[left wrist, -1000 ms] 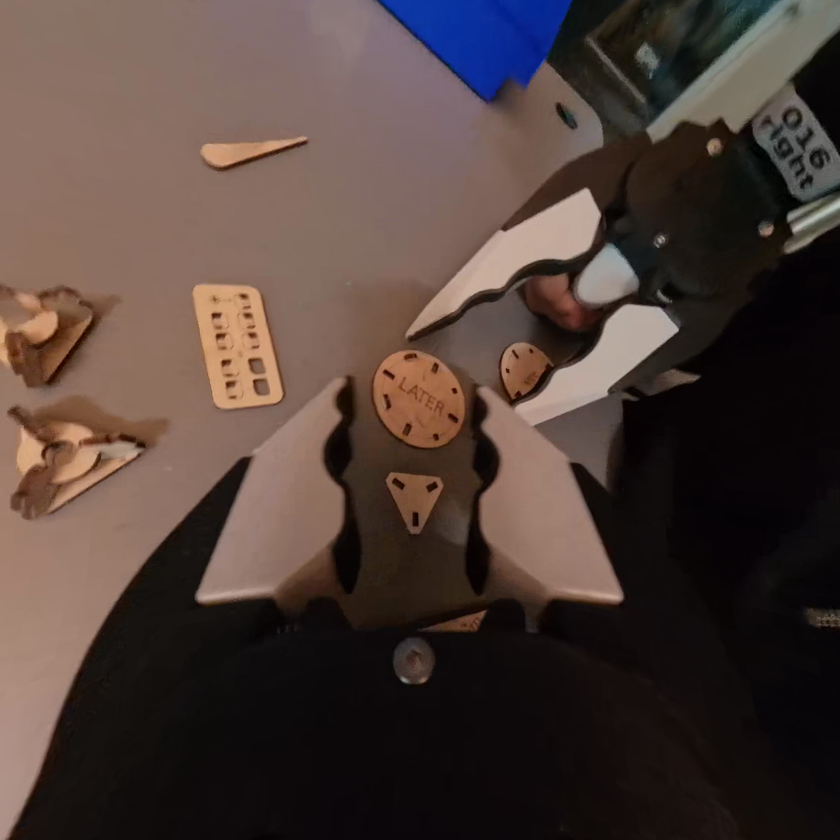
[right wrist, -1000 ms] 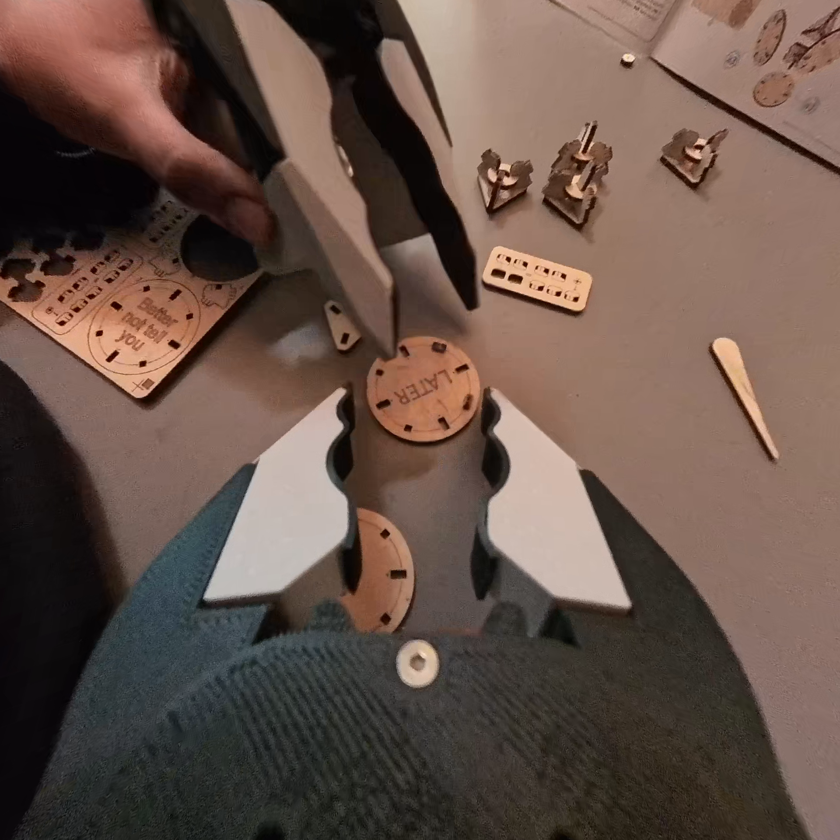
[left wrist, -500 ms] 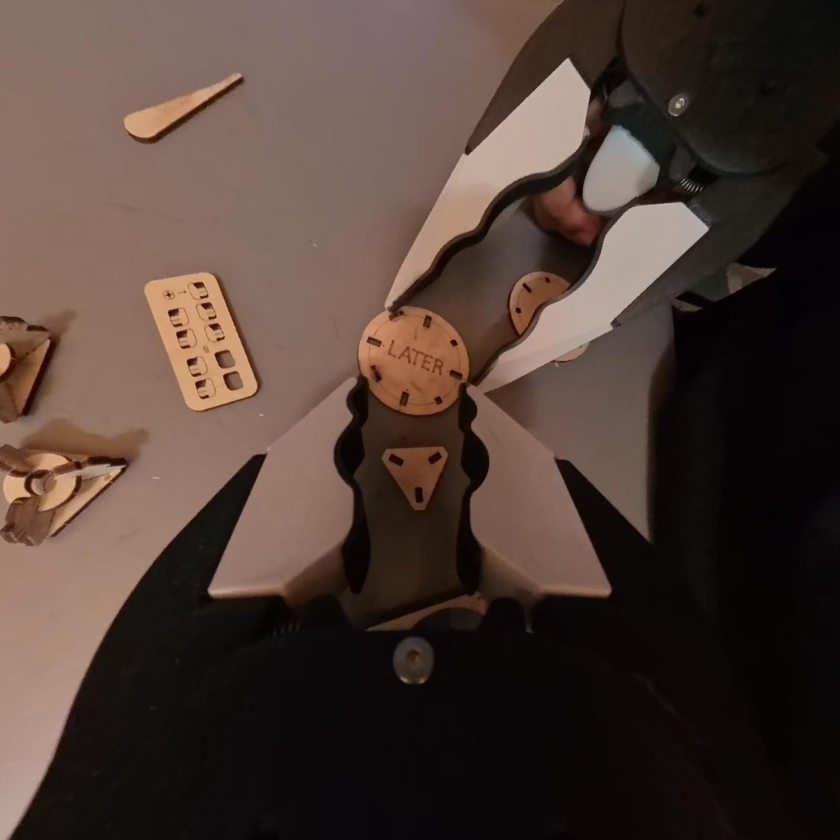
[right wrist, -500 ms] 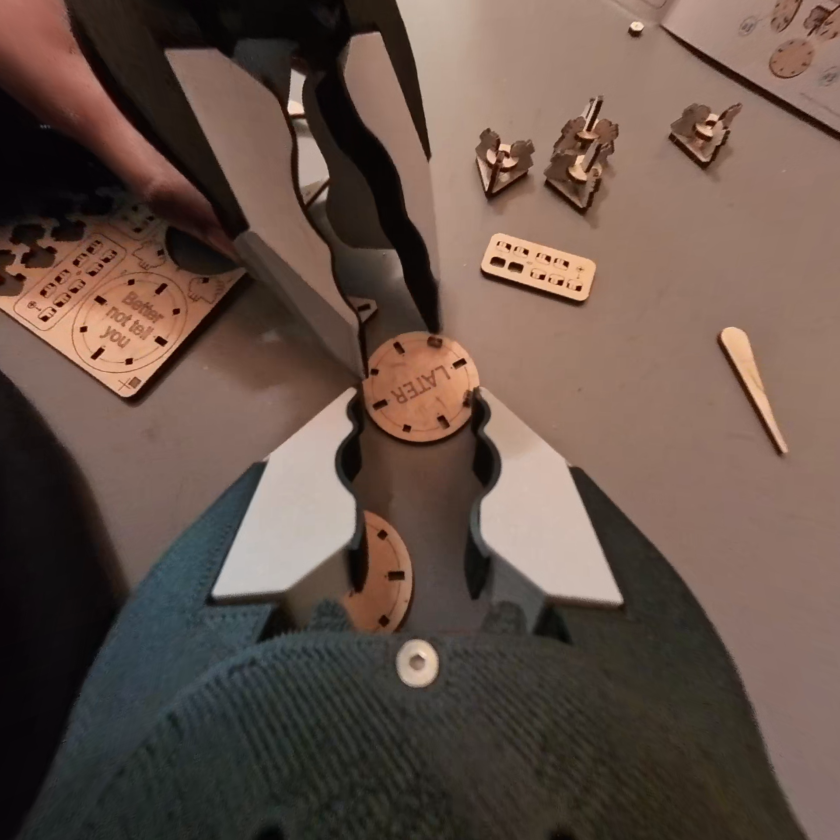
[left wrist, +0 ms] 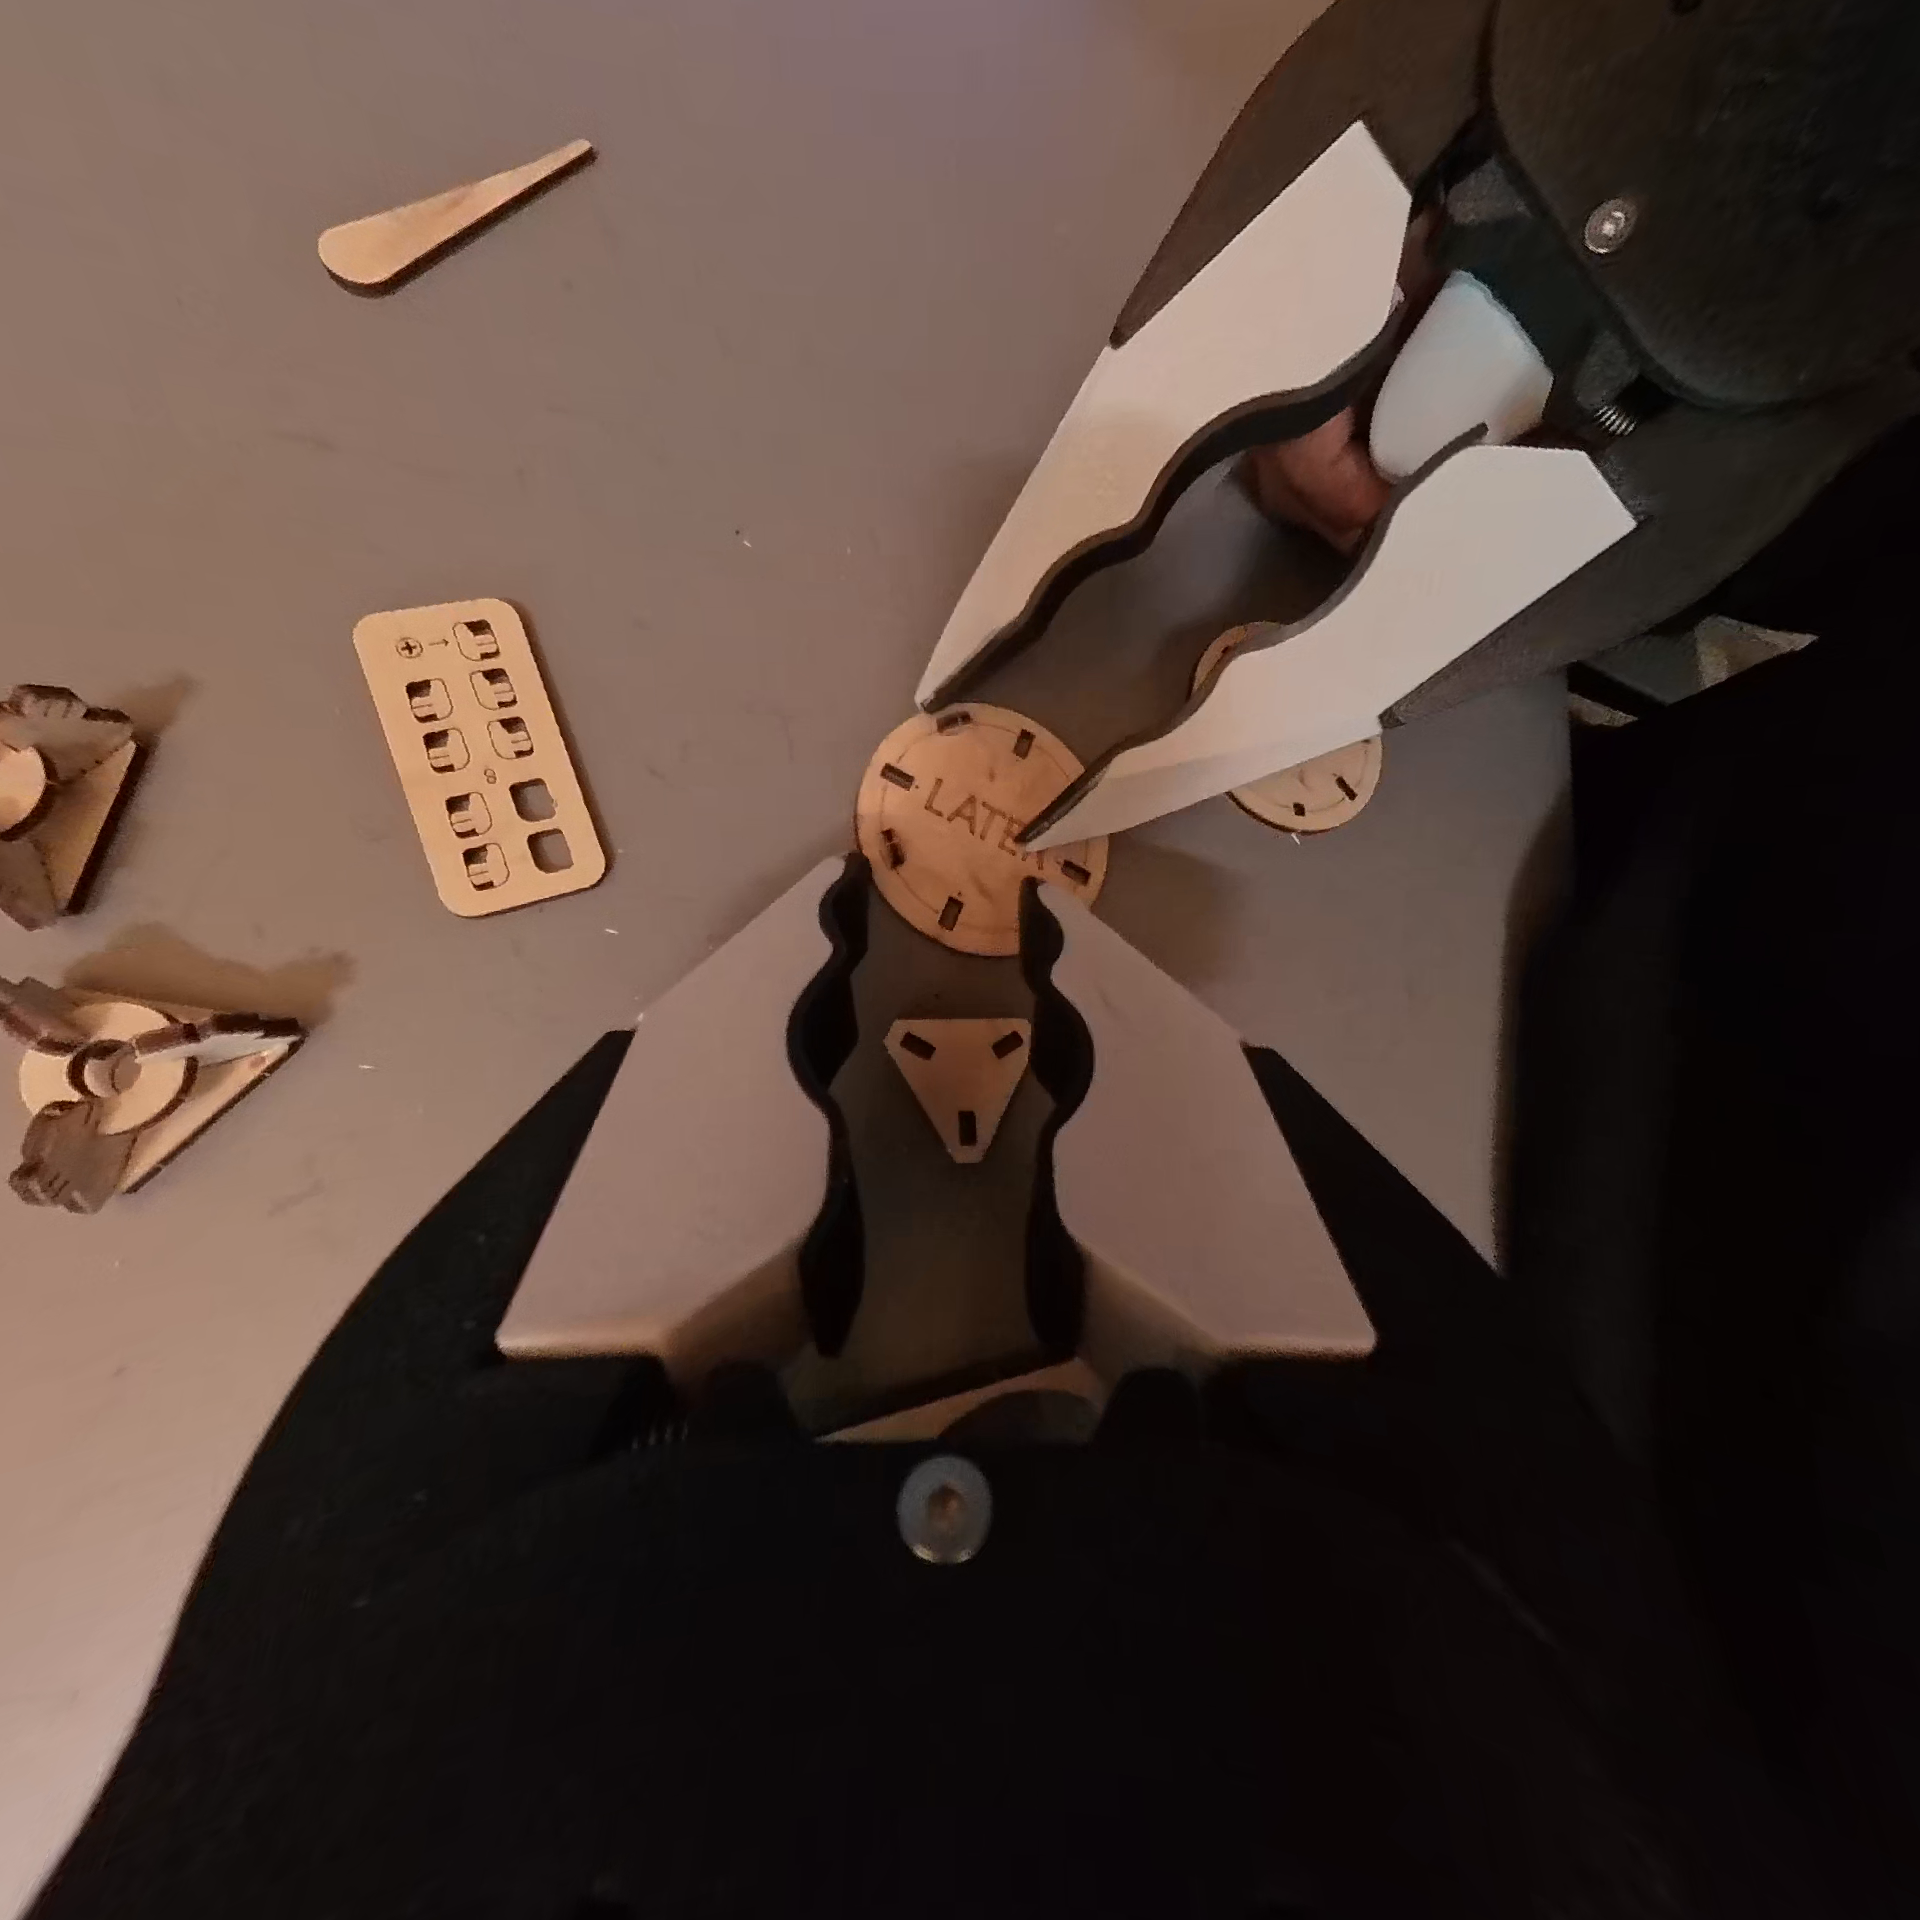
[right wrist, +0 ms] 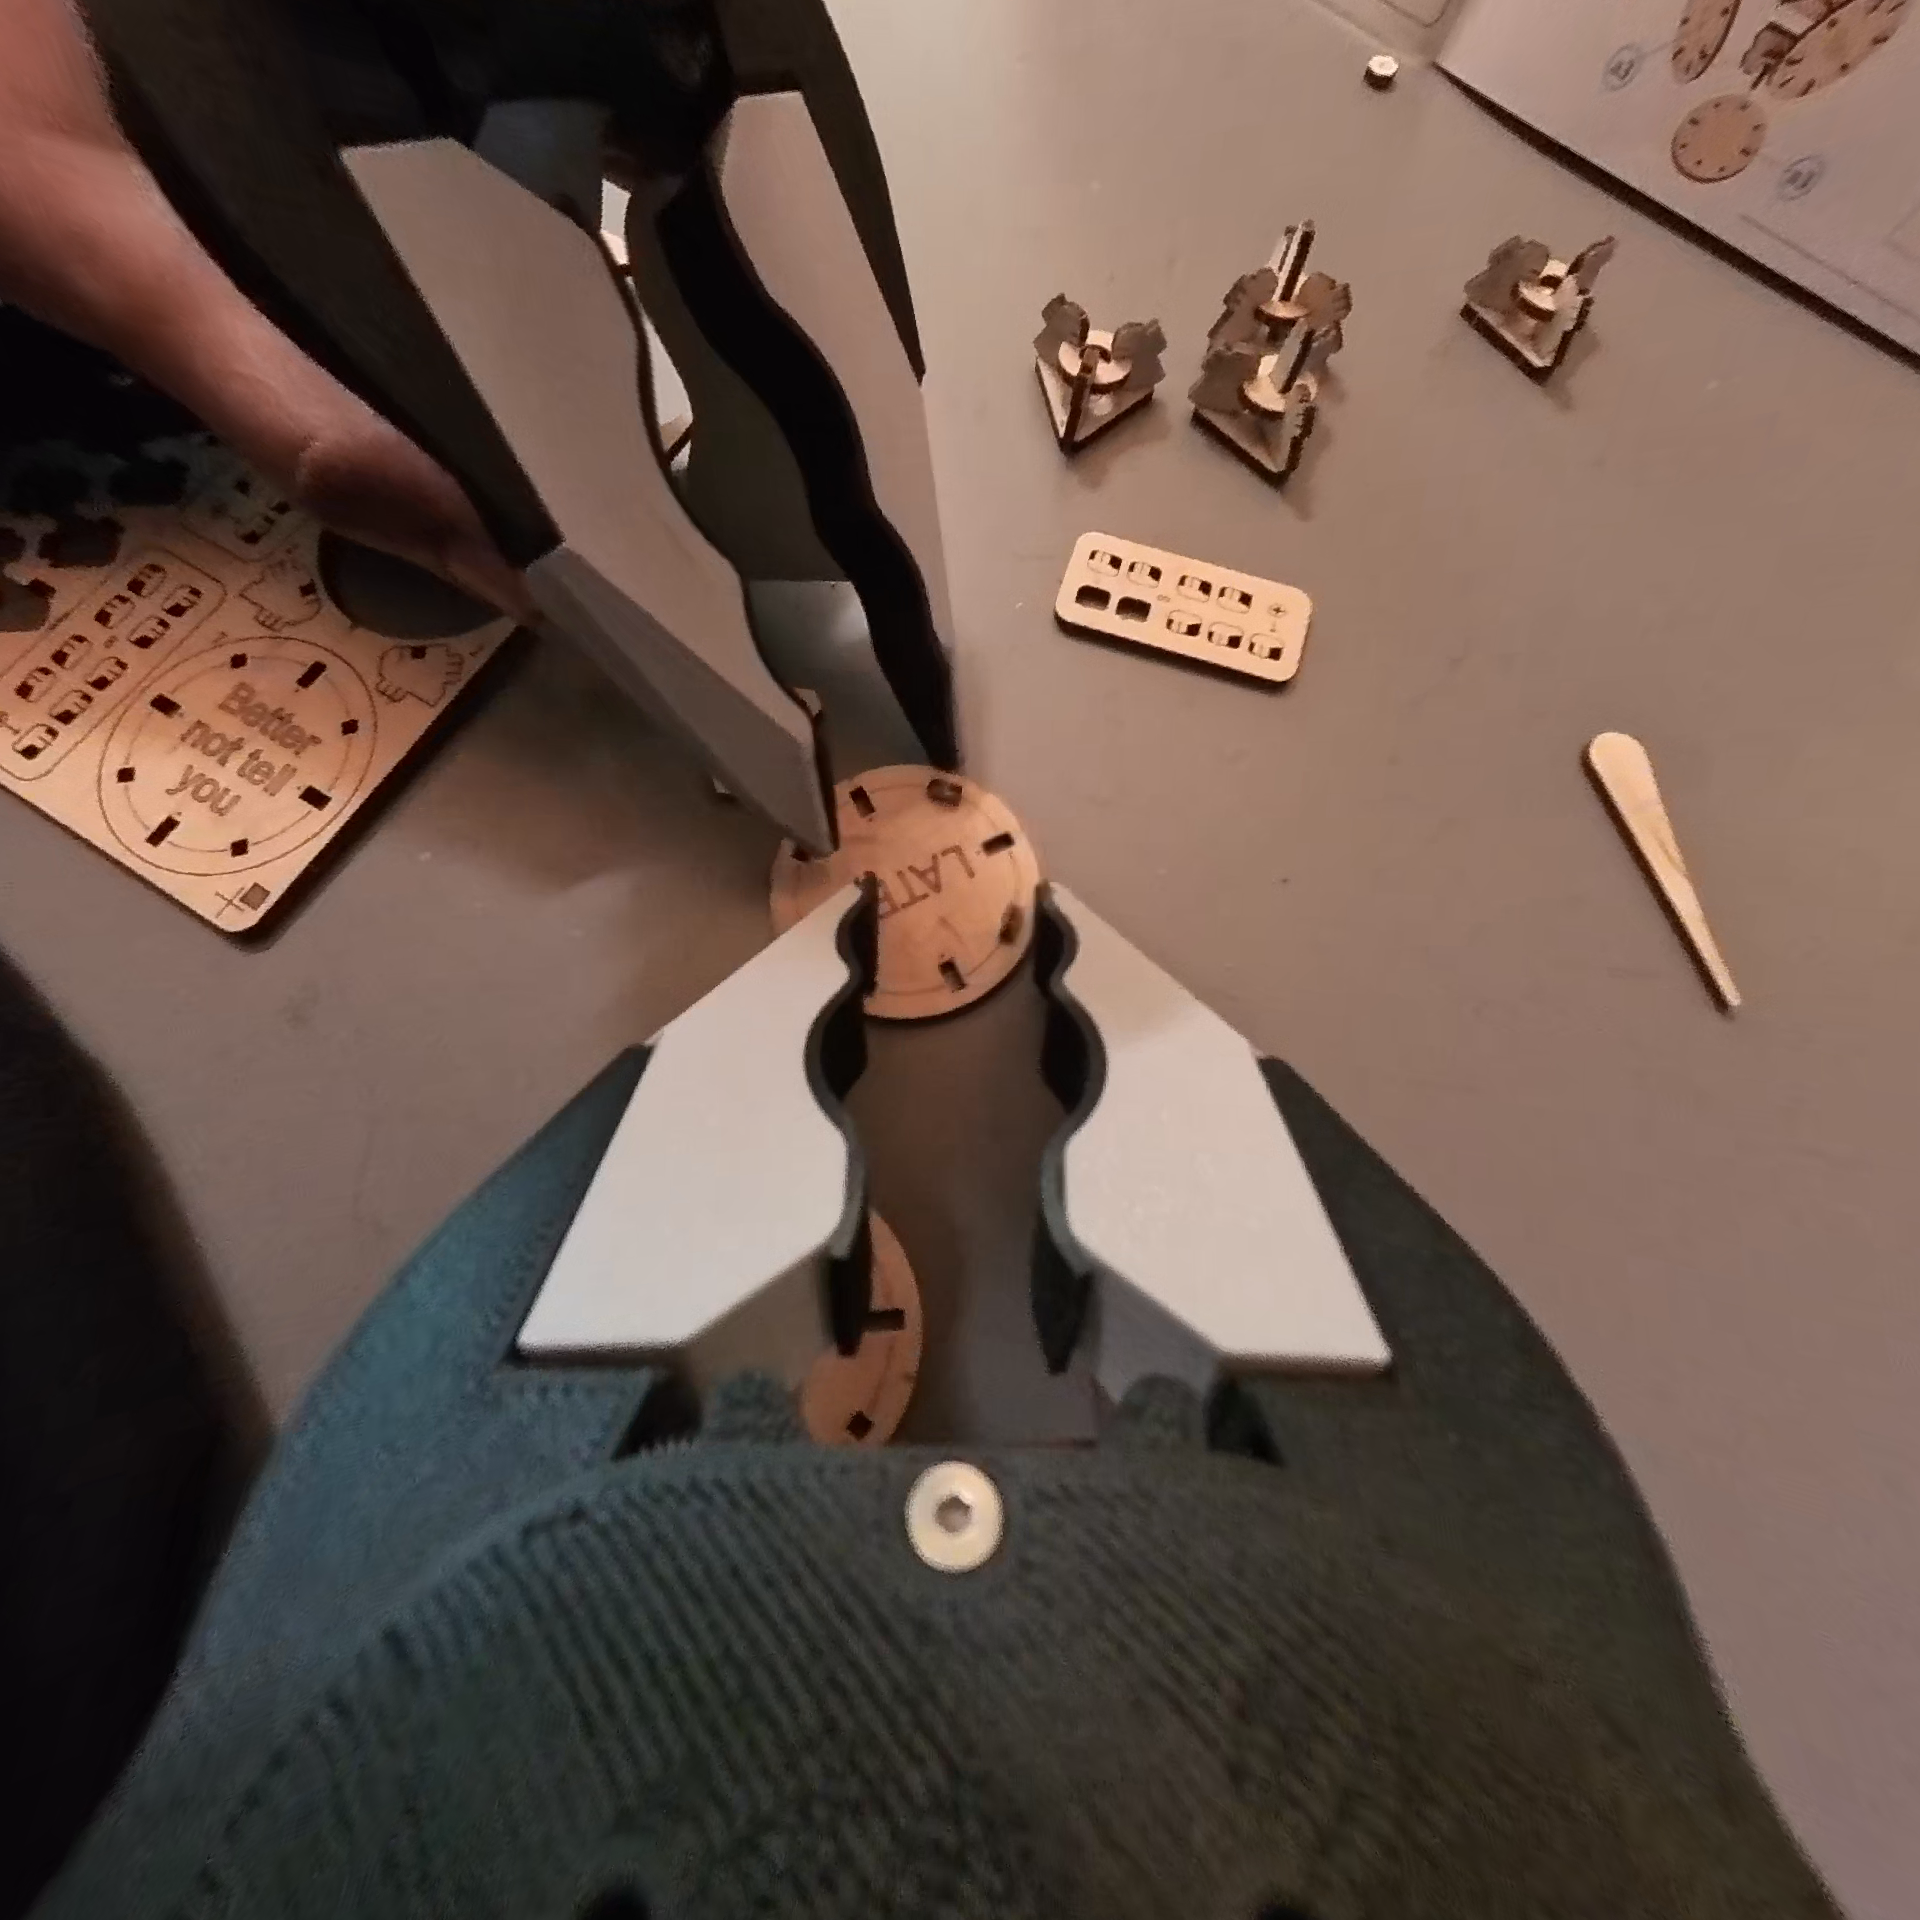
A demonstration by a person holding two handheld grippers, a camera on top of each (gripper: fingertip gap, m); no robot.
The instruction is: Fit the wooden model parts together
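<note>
Both claws have drawn narrower over the last moment and closed in on the round wooden disc (left wrist: 956,821), which lies on the grey table (left wrist: 675,416). The left claw (left wrist: 935,883) stands partly apart: one tip touches the disc's rim, the other overlaps its face. The right claw (right wrist: 954,899) reaches in from the opposite side, likewise part-open, with one tip over the engraved face. Neither plainly clamps the disc. A small triangular piece (left wrist: 961,1081) lies between the left fingers, untouched, and a second disc (right wrist: 868,1340) lies under the right claw.
</note>
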